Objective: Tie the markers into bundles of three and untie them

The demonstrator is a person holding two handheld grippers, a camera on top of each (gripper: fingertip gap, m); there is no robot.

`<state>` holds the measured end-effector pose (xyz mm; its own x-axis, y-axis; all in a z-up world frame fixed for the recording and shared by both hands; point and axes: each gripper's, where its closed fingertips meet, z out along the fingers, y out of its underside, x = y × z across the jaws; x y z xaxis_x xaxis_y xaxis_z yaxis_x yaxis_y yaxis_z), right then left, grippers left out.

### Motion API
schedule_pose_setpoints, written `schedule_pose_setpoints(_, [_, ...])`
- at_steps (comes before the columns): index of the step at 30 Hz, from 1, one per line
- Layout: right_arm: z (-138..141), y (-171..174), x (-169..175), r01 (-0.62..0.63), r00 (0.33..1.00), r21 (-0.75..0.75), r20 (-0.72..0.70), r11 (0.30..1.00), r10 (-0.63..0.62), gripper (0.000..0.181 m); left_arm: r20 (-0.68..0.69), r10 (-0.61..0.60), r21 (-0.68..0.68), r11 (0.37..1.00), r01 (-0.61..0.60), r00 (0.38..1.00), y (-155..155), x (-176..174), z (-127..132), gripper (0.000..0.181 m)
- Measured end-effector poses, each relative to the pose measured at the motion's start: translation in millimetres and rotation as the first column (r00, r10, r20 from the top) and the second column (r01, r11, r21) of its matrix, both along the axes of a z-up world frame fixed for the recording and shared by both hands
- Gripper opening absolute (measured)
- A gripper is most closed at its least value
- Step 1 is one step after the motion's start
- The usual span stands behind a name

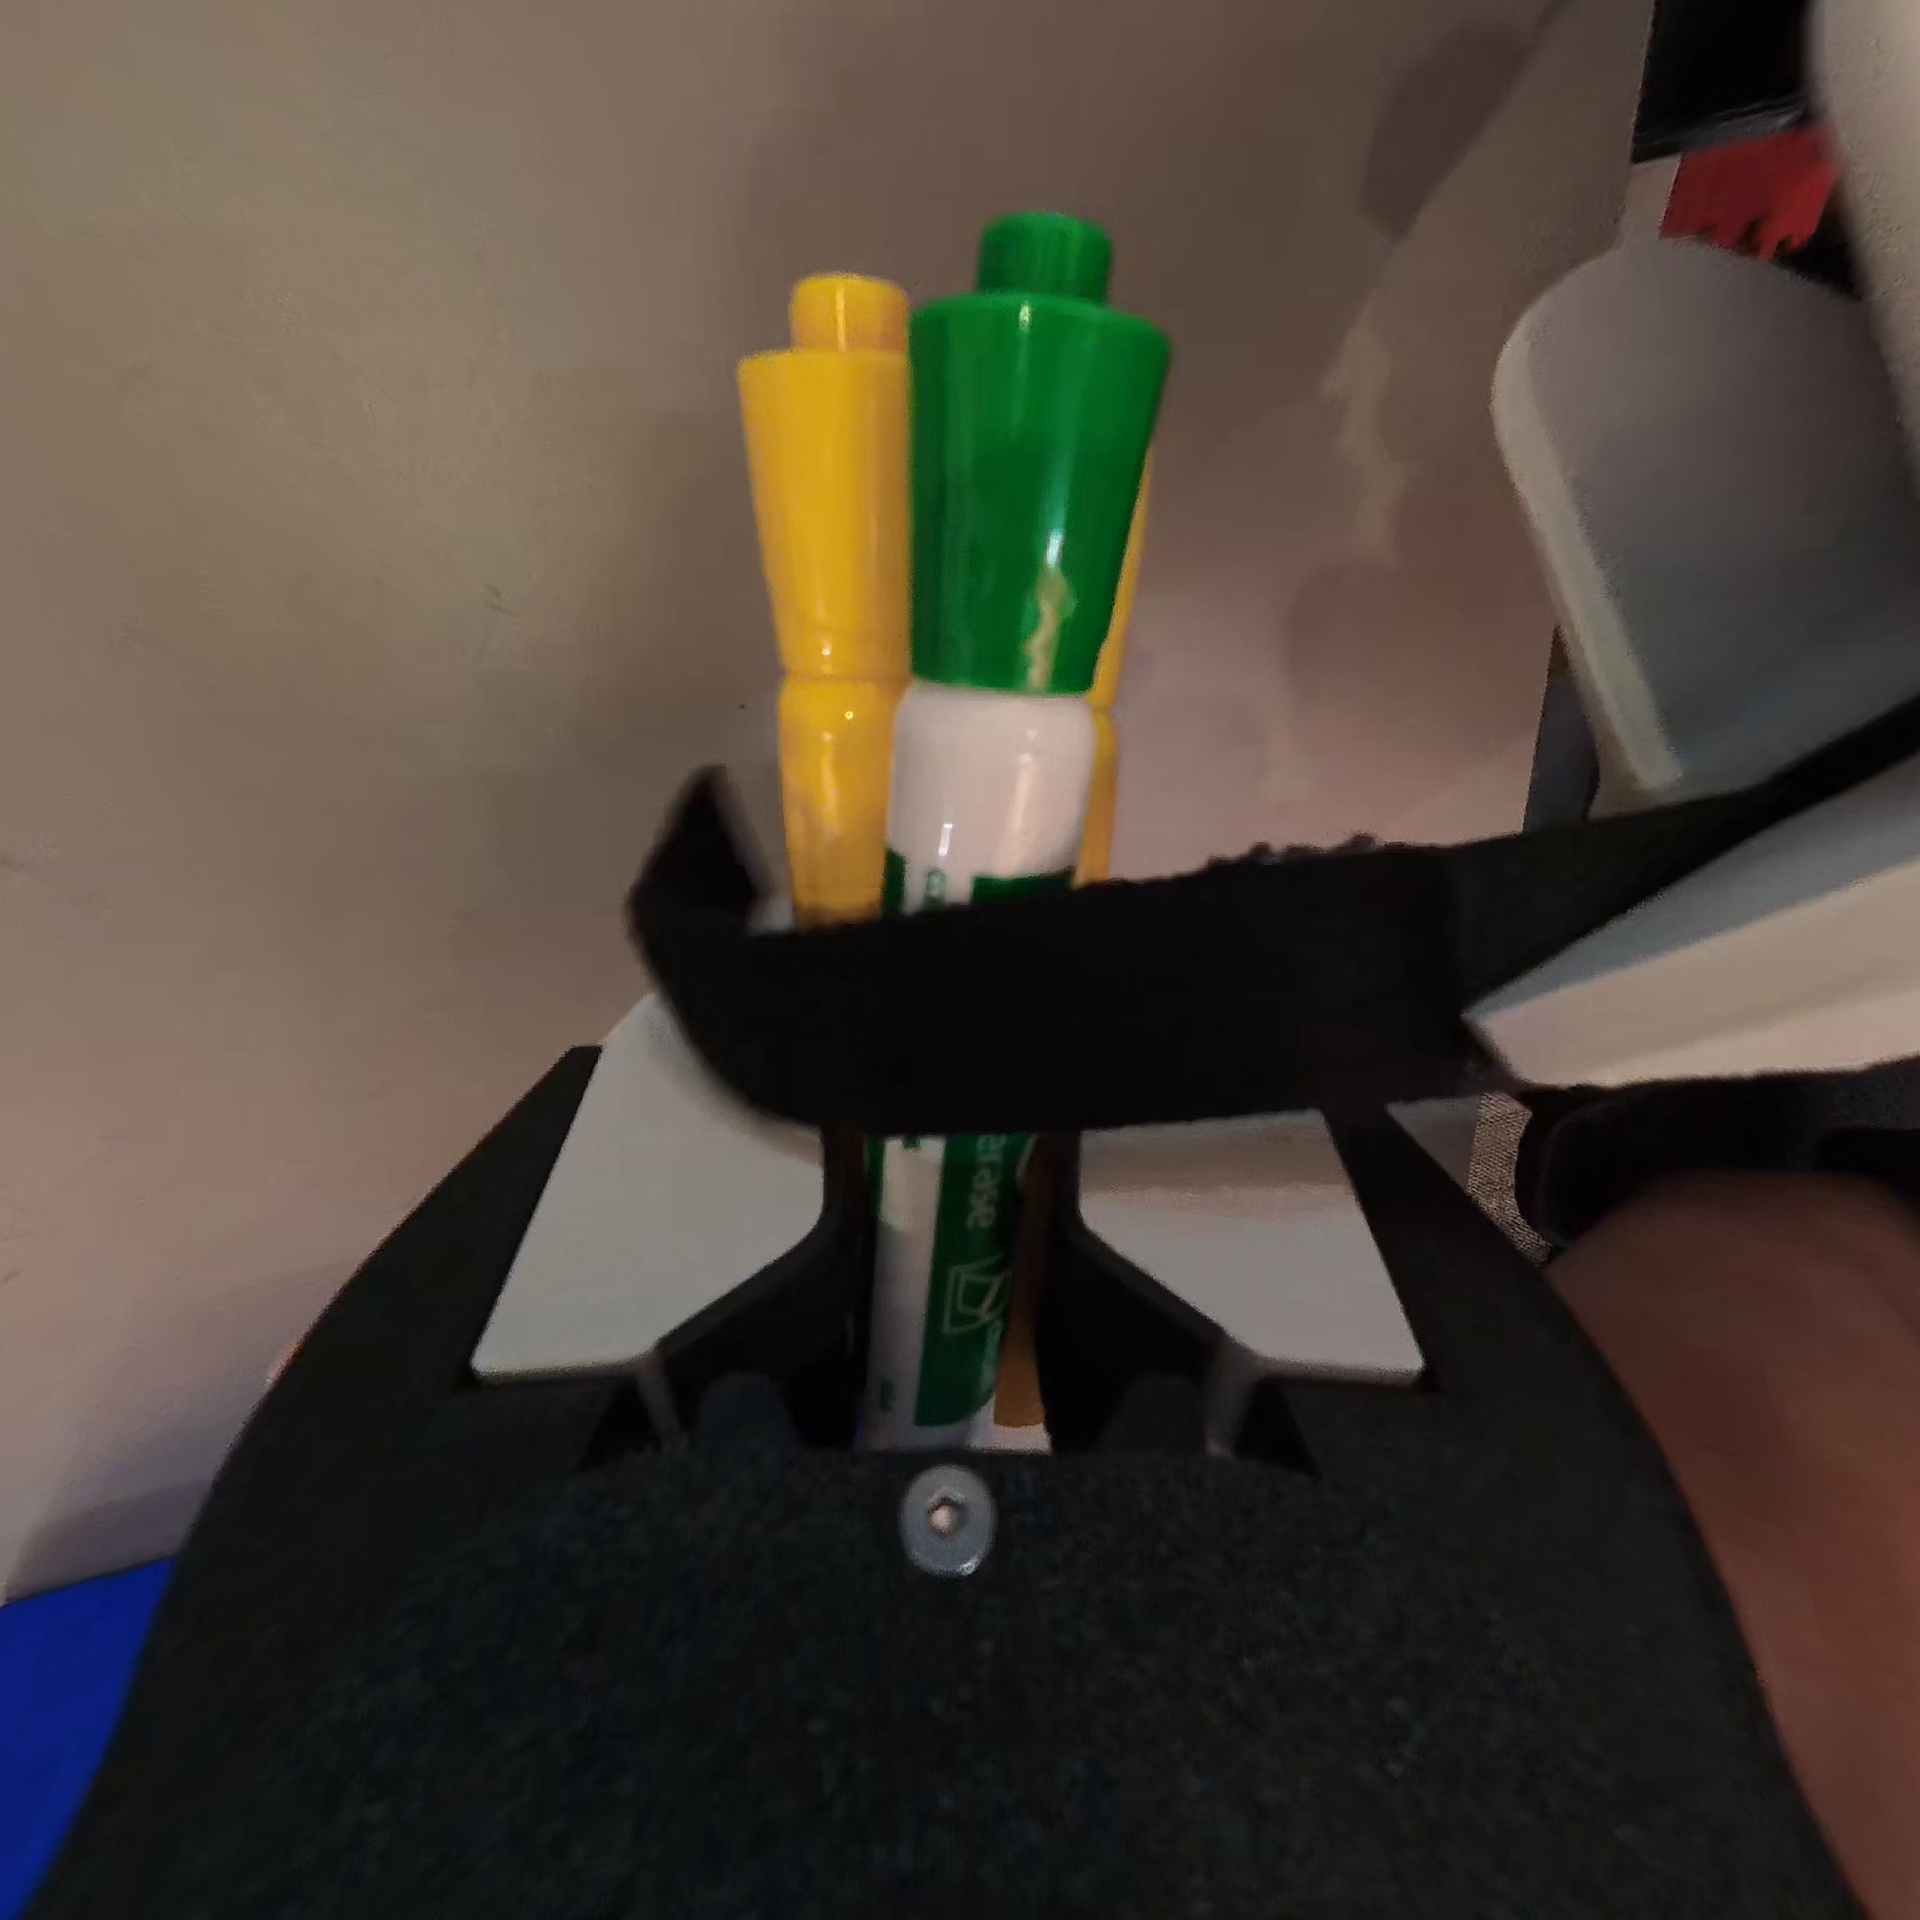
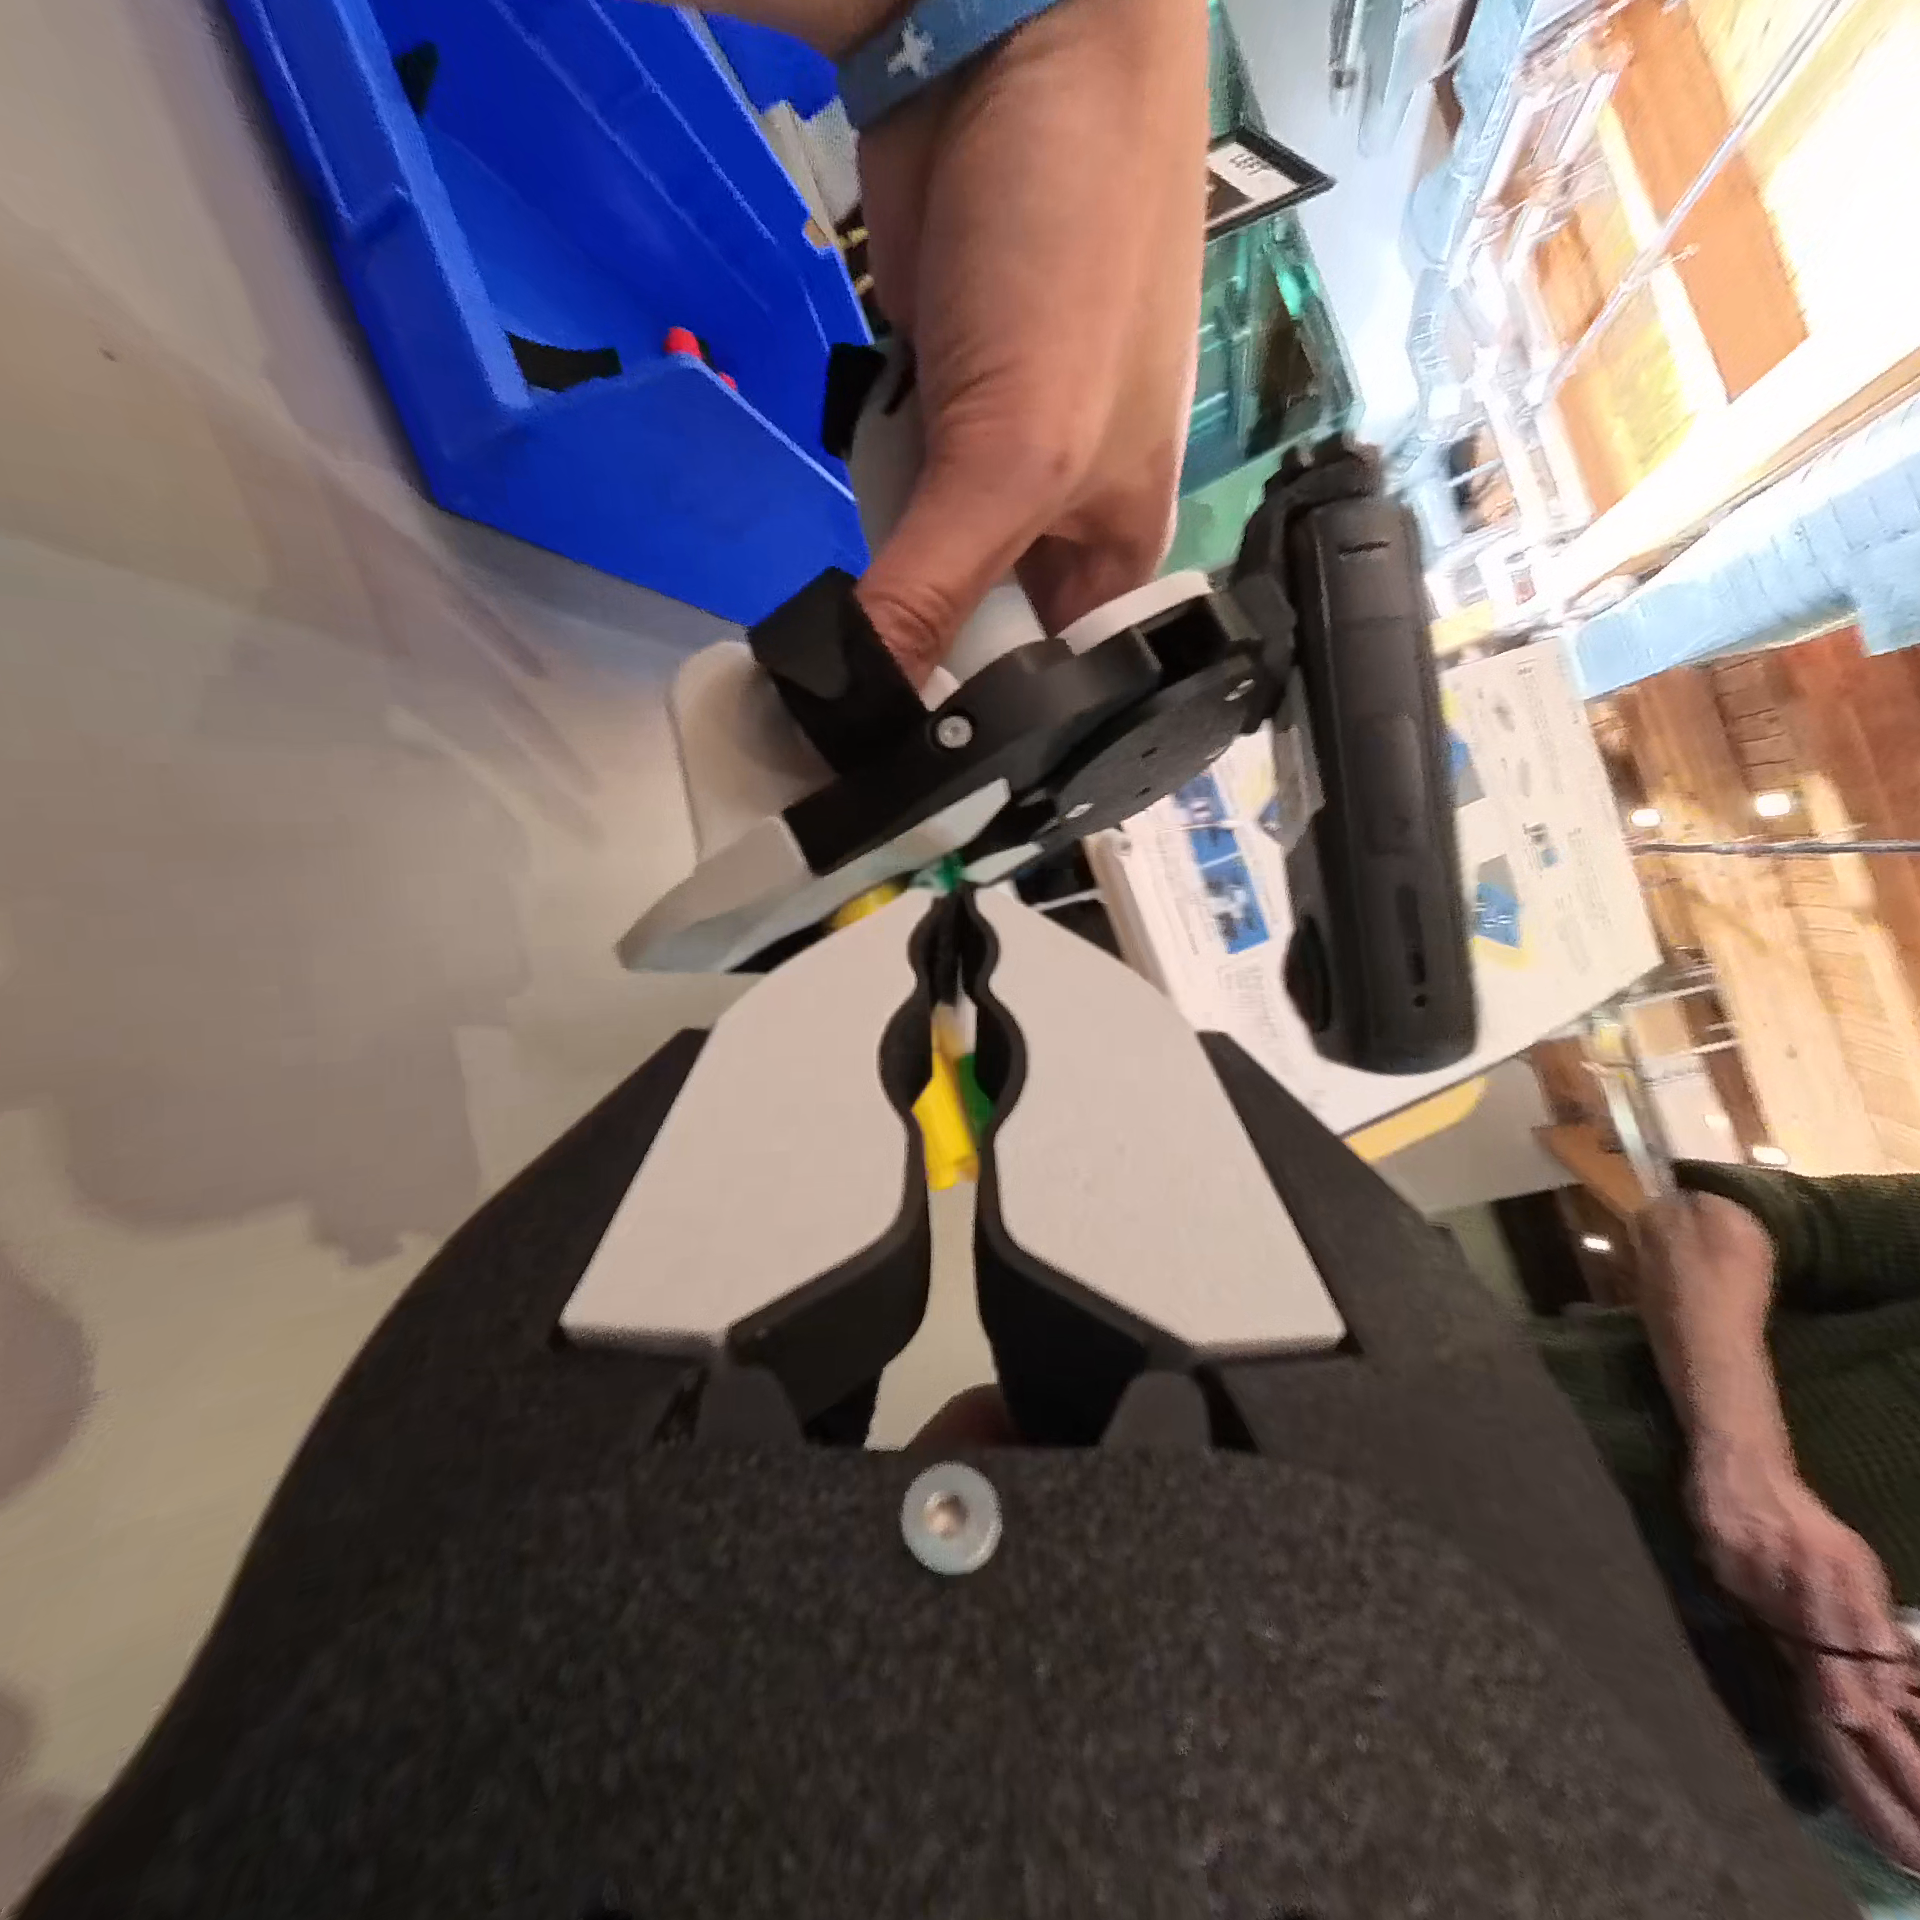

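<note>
The left gripper (image 1: 951,1174) clamps a bundle of a green-capped marker (image 1: 1023,582) and yellow markers (image 1: 831,582); a third sits mostly hidden behind. A black hook-and-loop strap (image 1: 1039,997) wraps them, its tail running right to the right gripper (image 2: 958,940), closed on it. A blue bin (image 2: 582,312) lies beyond.

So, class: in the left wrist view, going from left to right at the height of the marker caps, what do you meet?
Yellow marker → green marker → the white finger of the other gripper at the right edge.
</note>
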<state>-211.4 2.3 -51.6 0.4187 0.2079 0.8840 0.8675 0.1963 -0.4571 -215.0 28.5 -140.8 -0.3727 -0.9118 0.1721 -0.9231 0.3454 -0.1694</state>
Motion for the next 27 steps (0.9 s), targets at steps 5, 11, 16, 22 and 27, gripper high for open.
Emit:
schedule_pose_setpoints(5, [-19, -14, -10, -0.097, 0.978, -0.170, -0.198, 0.981, 0.062, 0.001, 0.002, 0.009, 0.006, 1.000, -0.009, 1.000, 1, 0, 1, 0.041])
schedule_pose_setpoints(11, [-17, -15, -8, -0.129, 0.941, -0.226, -0.336, 0.965, 0.047, 0.006, 0.004, 0.011, 0.005, 1.000, -0.011, 1.000, 2, 0, 1, 0.041])
schedule_pose_setpoints(16, [-16, -13, -7, -0.126, 0.950, -0.222, -0.308, 0.967, 0.053, 0.016, 0.004, 0.010, 0.005, 1.000, -0.010, 1.000, 3, -1, 1, 0.042])
schedule_pose_setpoints(22, [-27, -13, -12, -0.148, 0.955, -0.265, -0.290, 0.953, 0.067, 0.019, 0.004, 0.014, 0.004, 1.000, -0.014, 1.000, 3, -1, 2, 0.041])
schedule_pose_setpoints(27, [-36, -14, -19, -0.175, 0.951, -0.303, -0.298, 0.937, 0.081, 0.030, 0.001, 0.016, -0.003, 1.000, -0.016, 1.000, 3, -2, 1, 0.042])
